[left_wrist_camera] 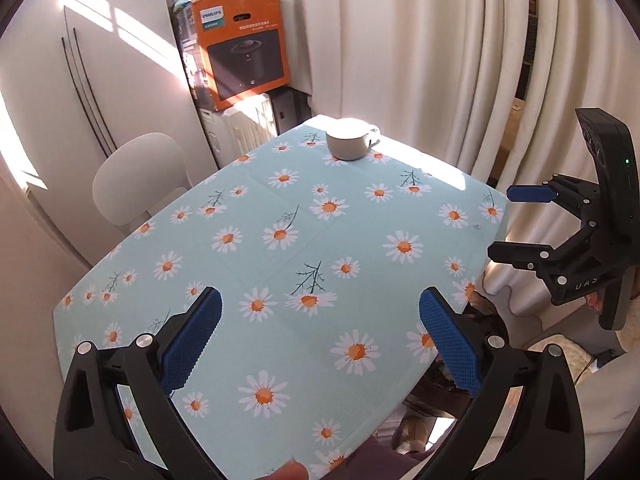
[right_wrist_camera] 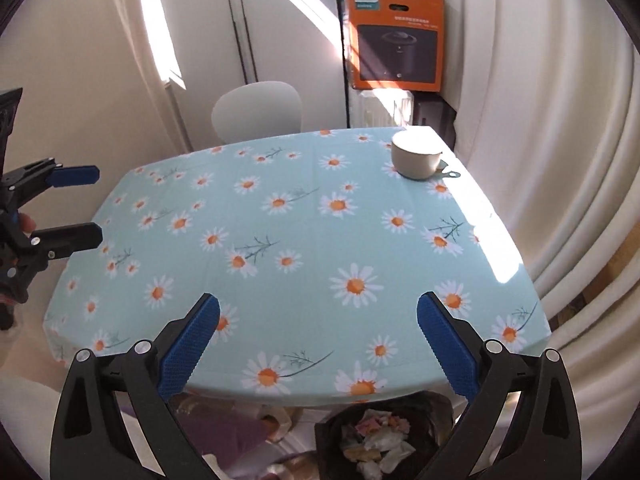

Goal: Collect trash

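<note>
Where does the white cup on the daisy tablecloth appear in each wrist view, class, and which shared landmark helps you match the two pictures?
Left wrist view: the white cup stands at the far end of the table, slightly right of centre, in a sunlit patch.
Right wrist view: the white cup stands at the table's far right corner.
Shared landmark: the orange box, behind the table and left of the cup in both views.

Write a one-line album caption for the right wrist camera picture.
Both grippers open and empty: right gripper above the daisy tablecloth, white cup at the far corner, full trash bin below the table's edge.
</note>
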`<action>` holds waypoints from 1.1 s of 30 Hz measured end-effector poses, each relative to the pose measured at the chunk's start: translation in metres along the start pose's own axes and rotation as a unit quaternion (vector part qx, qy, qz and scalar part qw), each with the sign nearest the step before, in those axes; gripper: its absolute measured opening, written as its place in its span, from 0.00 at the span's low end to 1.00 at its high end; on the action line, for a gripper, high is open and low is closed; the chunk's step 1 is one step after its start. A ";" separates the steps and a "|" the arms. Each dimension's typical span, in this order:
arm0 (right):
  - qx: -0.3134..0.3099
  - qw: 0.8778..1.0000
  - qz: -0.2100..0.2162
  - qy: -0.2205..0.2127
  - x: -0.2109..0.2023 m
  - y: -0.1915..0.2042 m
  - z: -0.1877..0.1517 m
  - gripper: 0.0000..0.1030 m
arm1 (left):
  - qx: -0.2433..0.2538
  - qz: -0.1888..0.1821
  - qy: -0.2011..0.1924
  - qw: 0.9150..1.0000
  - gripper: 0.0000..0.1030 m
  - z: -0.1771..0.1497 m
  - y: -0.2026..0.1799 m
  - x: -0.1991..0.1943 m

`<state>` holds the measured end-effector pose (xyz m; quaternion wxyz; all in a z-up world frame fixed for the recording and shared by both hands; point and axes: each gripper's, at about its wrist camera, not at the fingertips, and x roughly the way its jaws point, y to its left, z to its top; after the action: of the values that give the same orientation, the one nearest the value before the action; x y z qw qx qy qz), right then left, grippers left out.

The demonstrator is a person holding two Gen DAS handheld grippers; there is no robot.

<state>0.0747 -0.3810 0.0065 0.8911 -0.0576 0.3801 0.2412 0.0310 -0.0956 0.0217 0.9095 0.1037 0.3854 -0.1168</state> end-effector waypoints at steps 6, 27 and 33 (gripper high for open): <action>-0.035 0.998 0.042 -0.031 0.007 0.036 0.038 0.92 | -0.073 0.038 -0.030 0.996 0.94 -0.023 0.045 -0.027; -0.105 0.992 0.075 0.011 0.052 0.070 0.086 0.92 | -0.145 0.105 -0.036 0.983 0.94 -0.057 0.098 -0.046; -0.096 0.992 0.086 0.020 0.055 0.066 0.091 0.92 | -0.160 0.101 -0.041 0.981 0.94 -0.058 0.104 -0.043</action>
<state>0.1354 -0.2753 0.0374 0.8498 -0.1146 0.3763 0.3507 -0.0073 0.0249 0.0236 0.9364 -0.0098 0.3490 0.0345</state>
